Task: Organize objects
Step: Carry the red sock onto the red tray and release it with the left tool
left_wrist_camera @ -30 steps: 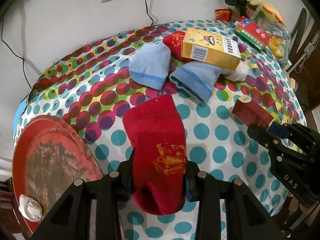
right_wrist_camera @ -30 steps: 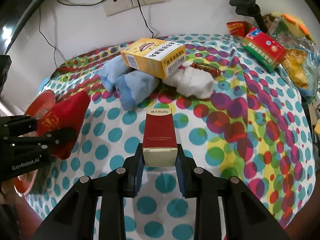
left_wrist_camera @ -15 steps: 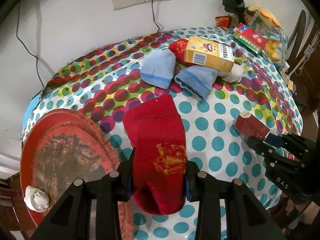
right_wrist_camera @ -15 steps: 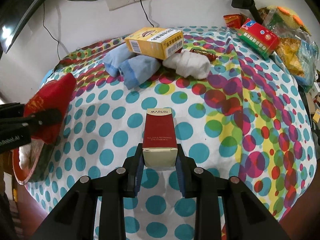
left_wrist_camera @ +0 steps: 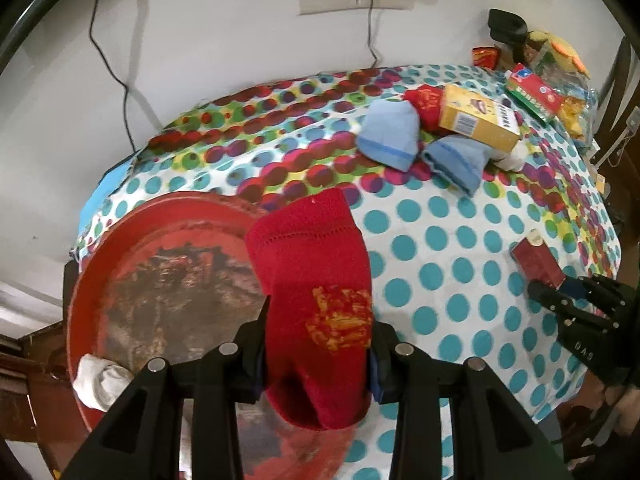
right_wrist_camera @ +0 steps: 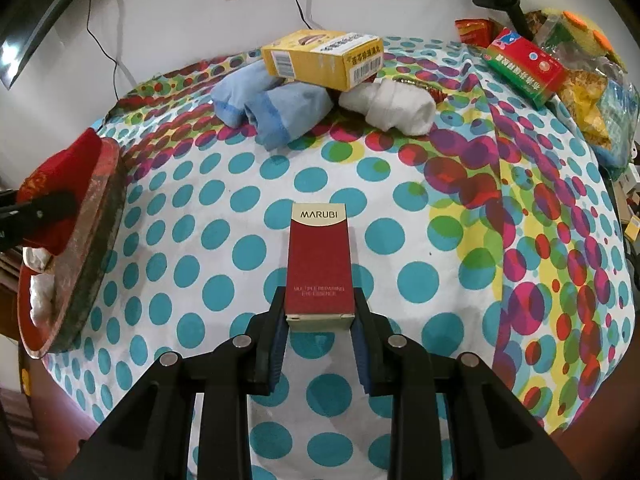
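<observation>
Carried to the left since a second ago: red sock (left_wrist_camera: 316,300), now hanging over the round red tray (left_wrist_camera: 132,248) at the near left edge of the table, no longer over the dotted tablecloth (left_wrist_camera: 440,240). Clamped at its lower part between the pads of the left gripper (left_wrist_camera: 318,356), with the cuff pointing away. Lying on the tray at its near left rim: a white rolled sock (left_wrist_camera: 100,376). Held firmly in the right gripper (right_wrist_camera: 320,328) by its near end: a dark red MARUBI box (right_wrist_camera: 320,264), above the tablecloth in the near middle. Far on the table, in one heap: two light blue socks (right_wrist_camera: 272,108), a yellow medicine box (right_wrist_camera: 324,60) resting on top of them, and a white sock (right_wrist_camera: 396,108) just to the right. At far right: a red and green box (right_wrist_camera: 524,68) beside snack bags (right_wrist_camera: 592,92).
</observation>
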{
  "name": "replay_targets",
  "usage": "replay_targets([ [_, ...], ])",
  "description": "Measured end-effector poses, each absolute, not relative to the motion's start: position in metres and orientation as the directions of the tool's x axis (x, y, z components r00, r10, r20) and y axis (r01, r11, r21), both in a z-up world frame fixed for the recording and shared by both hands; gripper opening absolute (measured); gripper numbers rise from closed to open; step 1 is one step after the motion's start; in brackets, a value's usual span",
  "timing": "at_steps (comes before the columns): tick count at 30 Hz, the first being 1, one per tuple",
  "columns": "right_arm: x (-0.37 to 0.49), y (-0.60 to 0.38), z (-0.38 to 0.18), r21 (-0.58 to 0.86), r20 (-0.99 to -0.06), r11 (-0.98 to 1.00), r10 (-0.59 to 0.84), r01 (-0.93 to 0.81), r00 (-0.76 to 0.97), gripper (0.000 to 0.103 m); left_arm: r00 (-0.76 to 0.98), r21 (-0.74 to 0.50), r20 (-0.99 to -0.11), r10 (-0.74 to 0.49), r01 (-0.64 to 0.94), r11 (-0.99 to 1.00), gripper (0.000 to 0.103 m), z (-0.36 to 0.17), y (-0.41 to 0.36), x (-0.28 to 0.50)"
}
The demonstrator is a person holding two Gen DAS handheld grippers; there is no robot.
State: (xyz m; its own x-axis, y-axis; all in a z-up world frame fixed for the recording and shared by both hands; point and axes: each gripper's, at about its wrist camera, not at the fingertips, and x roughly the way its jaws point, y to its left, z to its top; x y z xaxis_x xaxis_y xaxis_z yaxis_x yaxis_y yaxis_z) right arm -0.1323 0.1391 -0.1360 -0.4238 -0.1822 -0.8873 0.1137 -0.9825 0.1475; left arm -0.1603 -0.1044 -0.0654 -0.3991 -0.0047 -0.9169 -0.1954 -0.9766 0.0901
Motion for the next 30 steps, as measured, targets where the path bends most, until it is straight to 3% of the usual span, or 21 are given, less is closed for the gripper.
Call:
replay_targets([
  [30, -0.148, 0.124, -0.139, 0.050, -0.903, -0.997, -0.073, 0.065, -0.423, 0.029, -0.354, 0.134, -0.924, -0.142, 0.046, -0.990, 0.037, -0.086, -0.266, -0.160],
])
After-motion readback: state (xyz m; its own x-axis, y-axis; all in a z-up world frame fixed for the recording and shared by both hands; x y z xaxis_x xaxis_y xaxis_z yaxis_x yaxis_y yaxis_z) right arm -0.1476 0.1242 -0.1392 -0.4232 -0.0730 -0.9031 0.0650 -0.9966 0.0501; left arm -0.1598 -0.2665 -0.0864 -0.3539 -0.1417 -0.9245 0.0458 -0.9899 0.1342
